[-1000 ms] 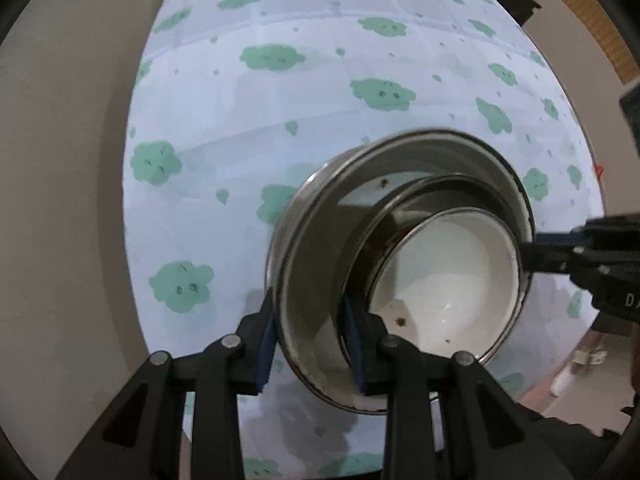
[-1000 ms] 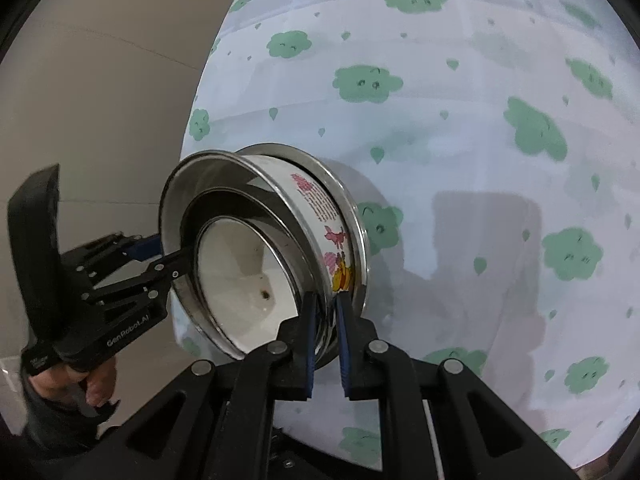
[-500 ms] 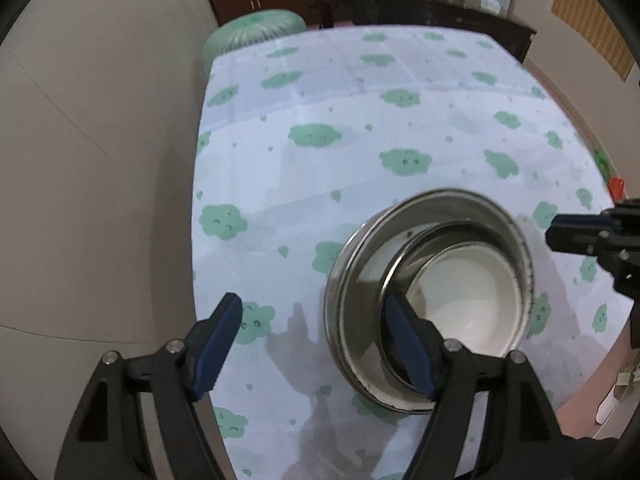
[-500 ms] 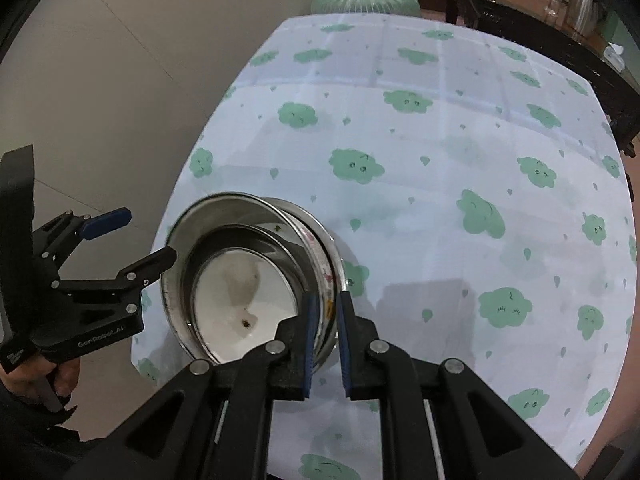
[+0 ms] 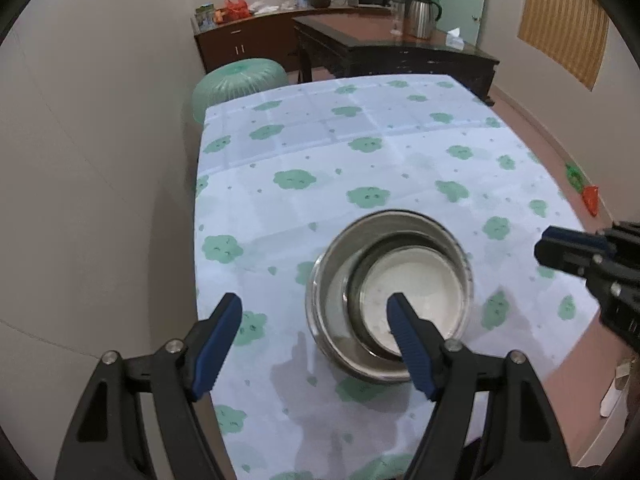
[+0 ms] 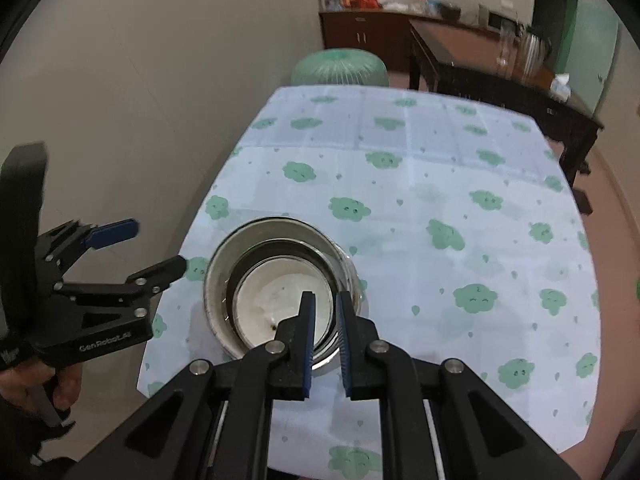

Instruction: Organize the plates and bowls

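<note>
Now round steel bowls (image 5: 388,296) nested on cloth; left gripper (image 5: 314,336) fingers apart, right gripper (image 6: 325,332) fingers together.

Both wrist cameras are looking steeply down along their own tongs from above the worktop (image 5: 400,152), facing the far wall. Left view is sitting left of the nested bowls (image 5: 388,296), right view right; both are sharing bowls, cloth and sideboard (image 6: 360,36).
</note>
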{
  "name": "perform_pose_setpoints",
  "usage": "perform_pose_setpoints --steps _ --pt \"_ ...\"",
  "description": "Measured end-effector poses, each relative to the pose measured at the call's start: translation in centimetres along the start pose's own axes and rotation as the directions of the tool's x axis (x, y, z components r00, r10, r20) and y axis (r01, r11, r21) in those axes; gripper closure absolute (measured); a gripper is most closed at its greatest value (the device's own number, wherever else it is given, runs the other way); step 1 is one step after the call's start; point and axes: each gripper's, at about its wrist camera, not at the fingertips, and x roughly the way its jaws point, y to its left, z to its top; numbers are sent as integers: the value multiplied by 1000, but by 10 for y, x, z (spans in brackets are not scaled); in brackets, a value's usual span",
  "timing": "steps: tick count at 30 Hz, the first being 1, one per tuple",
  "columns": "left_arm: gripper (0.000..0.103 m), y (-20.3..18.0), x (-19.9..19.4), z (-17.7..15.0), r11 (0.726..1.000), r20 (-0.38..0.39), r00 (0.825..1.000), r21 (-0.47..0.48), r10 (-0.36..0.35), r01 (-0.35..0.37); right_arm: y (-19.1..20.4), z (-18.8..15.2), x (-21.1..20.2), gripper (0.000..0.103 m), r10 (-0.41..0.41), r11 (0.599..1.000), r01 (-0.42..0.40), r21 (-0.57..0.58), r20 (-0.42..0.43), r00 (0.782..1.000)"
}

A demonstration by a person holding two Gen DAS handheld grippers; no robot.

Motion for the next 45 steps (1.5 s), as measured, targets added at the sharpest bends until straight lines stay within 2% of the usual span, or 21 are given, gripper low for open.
perform_pose_setpoints --steps 4,13,17,23,34,37,39,41,43,45 --pt "27 -8 -31 -9 1000 44 999 -21 -2 3 10 -9 -26 91 -10 999 12 -48 51 999" --pt "27 -26 -96 -38 995 94 993 -83 66 -58 18 -30 -89 91 17 990 13 -141 208 978" --pt "25 -38 -117 -53 993 111 991 -99 79 -68 21 -47 -110 91 35 986 5 -165 237 971" --pt "14 -52 -147 -65 991 156 983 -109 99 -82 24 -64 -138 91 44 980 13 -201 277 960" --pt "14 -62 -173 -83 989 192 976 -120 103 -80 31 -88 -170 91 52 974 23 -224 325 944" --pt "13 -64 -184 -85 990 231 969 -127 89 -60 31 -93 -182 91 35 974 49 -220 362 932" --pt "8 -66 -193 -86 990 269 960 -133 80 -46 31 -97 -191 91 26 974 64 -218 387 922" --pt "6 -70 -203 -85 991 311 948 -126 73 -35 32 -101 -204 91 14 972 90 -219 433 901" --pt "6 -73 -209 -85 992 333 941 -120 65 -26 33 -106 -219 91 -3 969 126 -212 499 866" --pt "6 -76 -214 -84 993 348 936 -113 56 -17 32 -109 -229 91 -7 967 143 -211 537 844"
